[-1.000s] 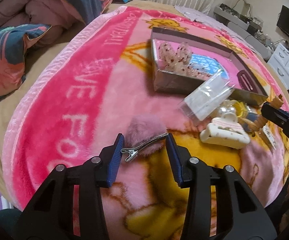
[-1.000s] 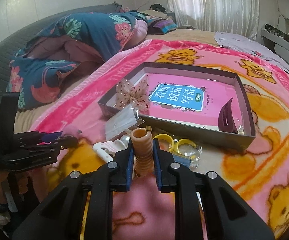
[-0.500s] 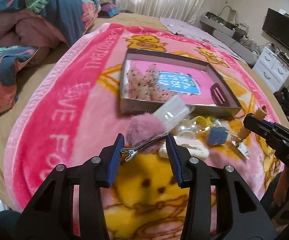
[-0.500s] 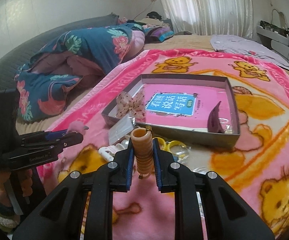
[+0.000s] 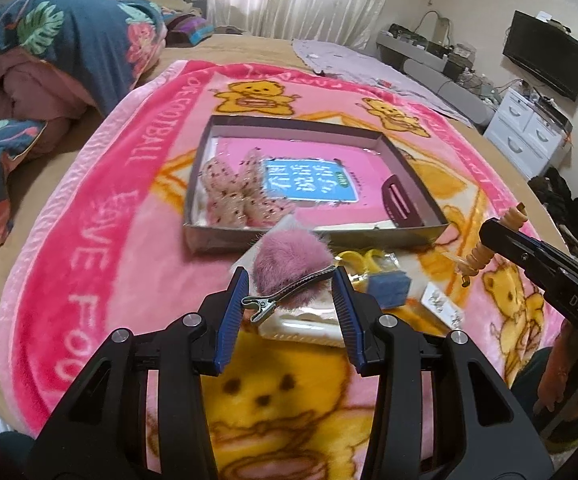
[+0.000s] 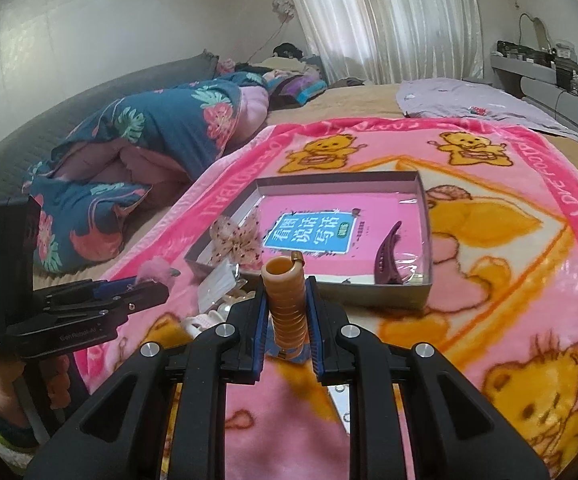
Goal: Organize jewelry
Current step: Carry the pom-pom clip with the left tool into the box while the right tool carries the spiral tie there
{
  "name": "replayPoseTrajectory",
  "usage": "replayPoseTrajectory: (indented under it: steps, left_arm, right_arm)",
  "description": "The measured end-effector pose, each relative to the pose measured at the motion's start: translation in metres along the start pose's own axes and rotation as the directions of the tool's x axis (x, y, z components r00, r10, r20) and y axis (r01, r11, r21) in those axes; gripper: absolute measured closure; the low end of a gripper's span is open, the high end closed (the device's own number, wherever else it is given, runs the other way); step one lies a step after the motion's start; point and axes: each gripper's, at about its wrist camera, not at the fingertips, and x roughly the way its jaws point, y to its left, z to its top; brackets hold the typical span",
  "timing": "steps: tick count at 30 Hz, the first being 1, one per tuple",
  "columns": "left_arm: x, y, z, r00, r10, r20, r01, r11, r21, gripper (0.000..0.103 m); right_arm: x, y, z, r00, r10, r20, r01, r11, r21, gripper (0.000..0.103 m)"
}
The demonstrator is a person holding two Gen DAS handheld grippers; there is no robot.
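Pompom clip (image 5: 289, 276) pinched between left gripper (image 5: 289, 296) fingers, held up over blanket (image 5: 101, 216), just short of box (image 5: 313, 236) front wall. Right gripper (image 6: 287, 312) clamped on orange coil tie (image 6: 287, 304), tie standing upright. Box sits mid-blanket; inside: spotted bow (image 5: 237, 192) at left, purple claw clip (image 5: 399, 200) at right, blue label between. Loose pile in front of box: yellow rings (image 5: 359, 258), blue pad (image 5: 389, 288), white clip (image 5: 301, 322).
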Motion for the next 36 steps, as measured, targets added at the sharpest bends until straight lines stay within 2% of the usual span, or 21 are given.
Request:
replayPoseTrajectory:
  steps: [18, 26, 36]
  left_arm:
    - [0.016, -0.024, 0.051, 0.997, -0.053, 0.056, 0.05, 0.997, 0.058, 0.068]
    - [0.036, -0.027, 0.069, 0.997, -0.065, 0.045, 0.062, 0.995, 0.075, 0.068]
    - [0.075, -0.031, 0.081, 0.997, -0.074, -0.008, 0.074, 0.993, 0.094, 0.068]
  right_arm:
    - [-0.017, -0.033, 0.025, 0.995, -0.069, 0.07, 0.064, 0.995, 0.075, 0.086]
    - [-0.018, -0.048, 0.04, 0.991, -0.096, 0.093, 0.087, 0.991, 0.102, 0.086]
    - [0.007, -0.067, 0.069, 0.989, -0.125, 0.079, 0.116, 0.987, 0.115, 0.086]
